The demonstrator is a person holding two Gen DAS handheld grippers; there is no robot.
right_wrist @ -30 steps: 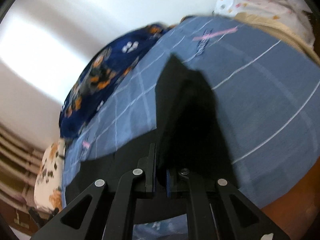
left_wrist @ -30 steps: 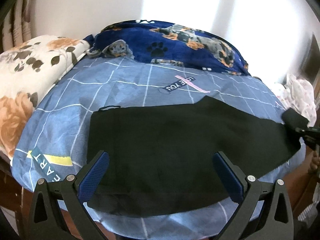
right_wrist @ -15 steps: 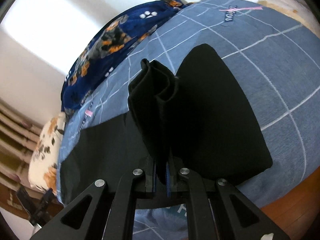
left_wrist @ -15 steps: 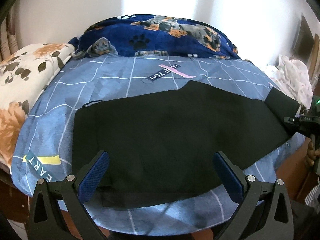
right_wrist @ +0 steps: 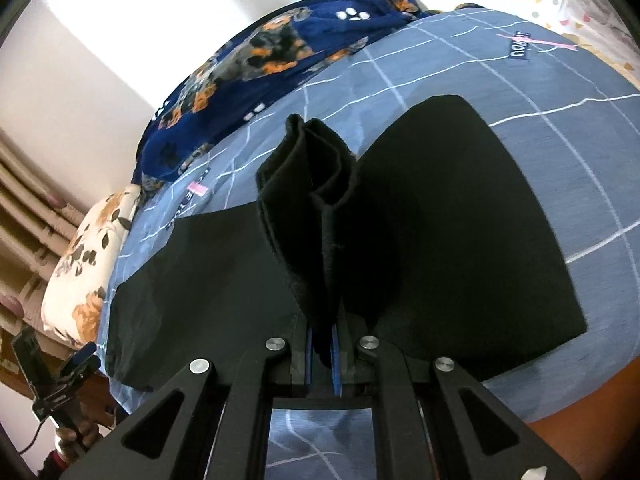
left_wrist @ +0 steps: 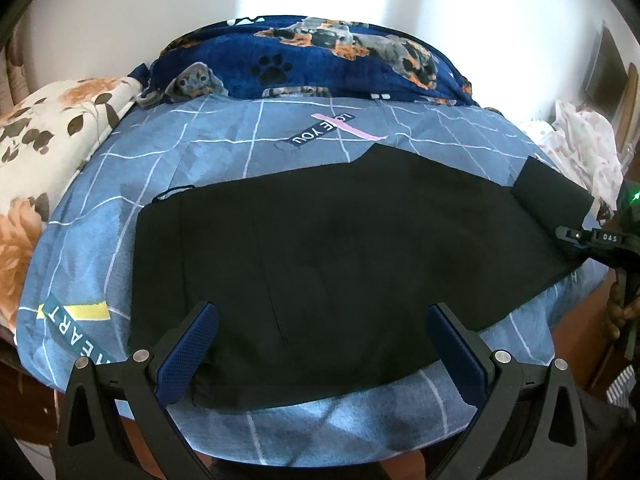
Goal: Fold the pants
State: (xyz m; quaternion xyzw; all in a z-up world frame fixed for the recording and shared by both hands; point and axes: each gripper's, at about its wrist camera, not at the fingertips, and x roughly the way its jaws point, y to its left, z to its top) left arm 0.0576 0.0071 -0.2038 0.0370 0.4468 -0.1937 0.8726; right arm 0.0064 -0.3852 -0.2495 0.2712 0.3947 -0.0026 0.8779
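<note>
Black pants [left_wrist: 328, 264] lie flat across a blue checked bed cover [left_wrist: 224, 152], folded in half lengthwise. My left gripper [left_wrist: 320, 344] is open and empty, hovering over the near edge of the pants at the waist end. My right gripper [right_wrist: 321, 344] is shut on the leg end of the pants [right_wrist: 316, 200], which stands lifted and bunched above the jaws. In the left wrist view that raised end [left_wrist: 552, 200] shows at the far right, with the right gripper [left_wrist: 568, 236] beside it.
A dark blue dog-print blanket [left_wrist: 320, 60] is heaped at the back of the bed. A floral pillow [left_wrist: 44, 148] lies at the left. White patterned cloth [left_wrist: 580, 144] sits at the right. The bed's near edge drops to a brown floor [right_wrist: 592, 420].
My right gripper has lifted the leg end off the bed and carried it inward over the pants. My left gripper stayed open and shifted slightly over the waist end.
</note>
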